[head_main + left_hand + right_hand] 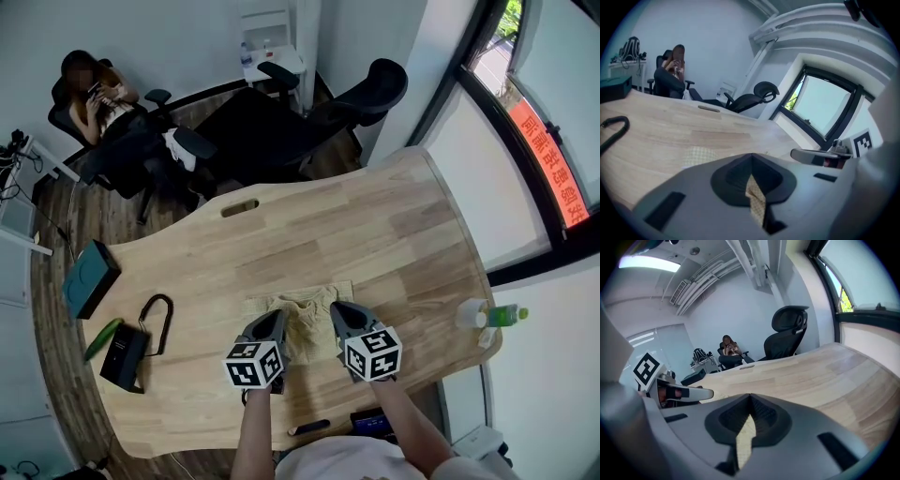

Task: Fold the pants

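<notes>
The tan pants (pixel 298 311) lie bunched in a small pile on the wooden table (pixel 375 234), near its front edge. My left gripper (pixel 274 324) is at the pile's left near side, my right gripper (pixel 341 315) at its right near side. In the left gripper view the jaws (pixel 751 164) are shut with a strip of tan cloth (pixel 756 199) pinched between them, and more cloth (pixel 697 153) lies on the table beyond. The right gripper (pixel 750 403) is likewise shut on a strip of pale cloth (pixel 743 439).
A clear bottle with a green cap (pixel 491 315) lies near the table's right edge. At the left are a teal box (pixel 90 278), a black box with a looped cable (pixel 124 356) and a green object (pixel 101 338). Office chairs (pixel 281 122) and a seated person (pixel 98 98) are behind the table.
</notes>
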A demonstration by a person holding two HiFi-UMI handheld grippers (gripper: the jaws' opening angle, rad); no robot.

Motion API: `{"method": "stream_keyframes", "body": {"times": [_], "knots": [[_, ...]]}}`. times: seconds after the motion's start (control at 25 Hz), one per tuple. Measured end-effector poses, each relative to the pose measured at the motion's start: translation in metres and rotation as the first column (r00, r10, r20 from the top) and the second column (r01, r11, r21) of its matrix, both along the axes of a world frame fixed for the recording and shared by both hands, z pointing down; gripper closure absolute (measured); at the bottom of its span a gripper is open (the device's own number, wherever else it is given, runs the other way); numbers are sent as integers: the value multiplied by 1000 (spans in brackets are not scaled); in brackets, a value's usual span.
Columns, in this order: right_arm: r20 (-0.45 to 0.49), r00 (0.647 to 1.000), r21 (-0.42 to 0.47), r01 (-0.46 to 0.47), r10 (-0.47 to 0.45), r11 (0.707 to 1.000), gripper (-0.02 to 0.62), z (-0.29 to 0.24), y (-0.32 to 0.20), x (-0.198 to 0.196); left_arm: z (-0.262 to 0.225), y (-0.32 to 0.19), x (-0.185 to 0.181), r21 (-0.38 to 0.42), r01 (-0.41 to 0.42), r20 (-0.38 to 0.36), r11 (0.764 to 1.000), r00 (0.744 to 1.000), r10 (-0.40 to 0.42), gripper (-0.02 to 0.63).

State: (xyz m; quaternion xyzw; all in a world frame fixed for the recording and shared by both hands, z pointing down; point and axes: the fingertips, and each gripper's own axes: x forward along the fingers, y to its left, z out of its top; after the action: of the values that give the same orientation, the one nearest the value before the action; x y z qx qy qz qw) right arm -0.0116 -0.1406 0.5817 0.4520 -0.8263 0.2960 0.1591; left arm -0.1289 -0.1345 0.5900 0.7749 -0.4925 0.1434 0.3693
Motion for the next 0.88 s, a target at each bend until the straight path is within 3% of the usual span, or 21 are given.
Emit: {"method": "stream_keyframes", "body": {"times": [0.28, 0.48, 0.88], "knots": [[-11, 1000, 101, -13, 14, 995, 589, -33, 21, 14, -40, 26, -15, 137, 79, 82, 987, 992, -91, 600], [-20, 999, 142, -36, 39, 989, 589, -54, 44, 30, -67, 58, -24, 188, 191, 61, 963, 977, -206, 600], [-7, 1000, 239, -13, 15, 971, 589, -96, 93, 37, -118, 108, -14, 339, 175, 123, 924, 966, -228, 600]]}}
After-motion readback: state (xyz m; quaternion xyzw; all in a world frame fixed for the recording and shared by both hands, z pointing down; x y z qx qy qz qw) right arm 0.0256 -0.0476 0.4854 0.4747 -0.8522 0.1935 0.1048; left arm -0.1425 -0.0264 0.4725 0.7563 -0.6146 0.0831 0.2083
